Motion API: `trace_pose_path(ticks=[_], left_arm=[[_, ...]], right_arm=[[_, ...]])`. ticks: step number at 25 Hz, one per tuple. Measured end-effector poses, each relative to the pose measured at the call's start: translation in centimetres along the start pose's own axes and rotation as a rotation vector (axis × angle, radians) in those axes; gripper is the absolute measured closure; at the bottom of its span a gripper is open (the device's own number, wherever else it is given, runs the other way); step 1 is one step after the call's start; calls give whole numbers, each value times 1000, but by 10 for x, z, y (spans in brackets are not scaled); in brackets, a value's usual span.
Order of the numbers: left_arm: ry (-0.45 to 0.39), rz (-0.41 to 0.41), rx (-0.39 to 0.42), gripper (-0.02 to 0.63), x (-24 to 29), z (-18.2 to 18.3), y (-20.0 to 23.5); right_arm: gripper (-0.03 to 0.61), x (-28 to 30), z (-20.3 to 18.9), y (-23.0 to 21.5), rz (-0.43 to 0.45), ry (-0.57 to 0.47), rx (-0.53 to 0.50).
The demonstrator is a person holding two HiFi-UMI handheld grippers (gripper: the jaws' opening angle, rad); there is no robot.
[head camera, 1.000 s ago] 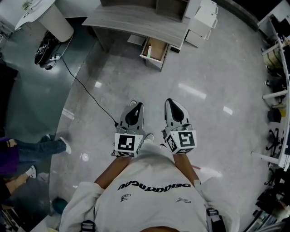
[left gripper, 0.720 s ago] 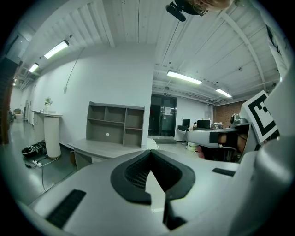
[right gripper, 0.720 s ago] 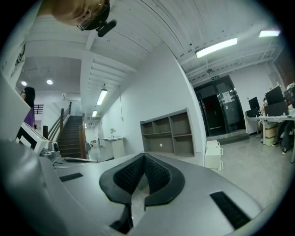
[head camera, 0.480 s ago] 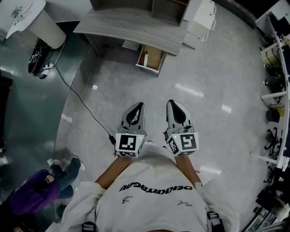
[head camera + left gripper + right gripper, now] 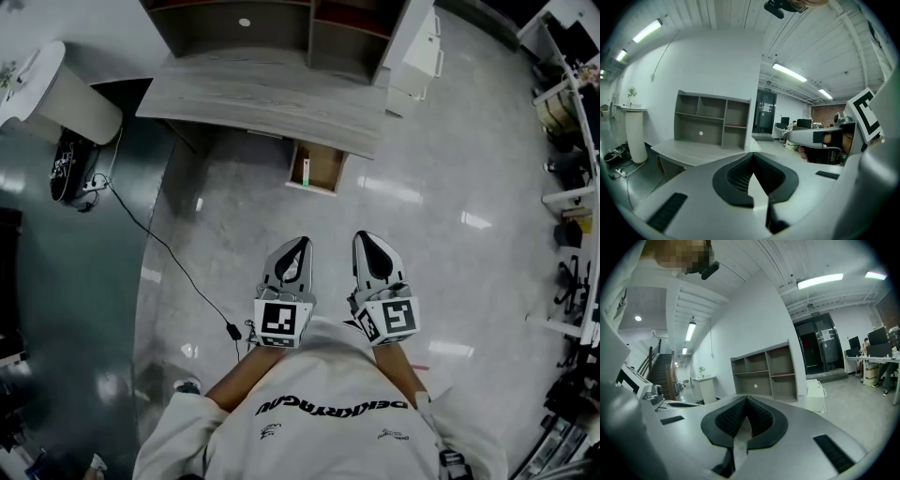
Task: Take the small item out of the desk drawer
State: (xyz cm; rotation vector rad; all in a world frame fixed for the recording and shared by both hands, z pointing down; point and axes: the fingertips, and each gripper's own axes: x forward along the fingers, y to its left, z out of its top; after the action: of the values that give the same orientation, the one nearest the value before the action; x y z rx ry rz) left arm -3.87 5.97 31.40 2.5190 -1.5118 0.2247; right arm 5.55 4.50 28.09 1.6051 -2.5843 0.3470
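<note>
While the left hand-held gripper (image 5: 301,243) and the right hand-held gripper (image 5: 365,237), both grey with black pads and a marker cube at the back, hang side by side over the glossy grey floor (image 5: 450,272), each has its jaws pressed together with nothing between them. Well apart from them, at 12 o'clock in the head view, the open tan-lined desk drawer (image 5: 326,167) juts out from under the grey wood-grain tabletop (image 5: 262,94). The small slim white item (image 5: 303,171) lies inside it along the 9 o'clock wall, long and narrow, with a green tip at its near end; it is too small to tell more. A grey open shelf unit (image 5: 272,23) stands on the tabletop at its far edge, and a white round pedestal (image 5: 70,94) stands at 10 o'clock.
</note>
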Motion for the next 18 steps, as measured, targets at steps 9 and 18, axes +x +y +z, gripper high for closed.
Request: trace_pose_path(ticks=[9, 18], left_arm=[[52, -63, -12, 601, 78, -6, 64], [134, -73, -24, 601, 123, -41, 98]], right_arm=[[546, 97, -9, -17, -40, 42, 17], [546, 151, -32, -34, -61, 79, 57]])
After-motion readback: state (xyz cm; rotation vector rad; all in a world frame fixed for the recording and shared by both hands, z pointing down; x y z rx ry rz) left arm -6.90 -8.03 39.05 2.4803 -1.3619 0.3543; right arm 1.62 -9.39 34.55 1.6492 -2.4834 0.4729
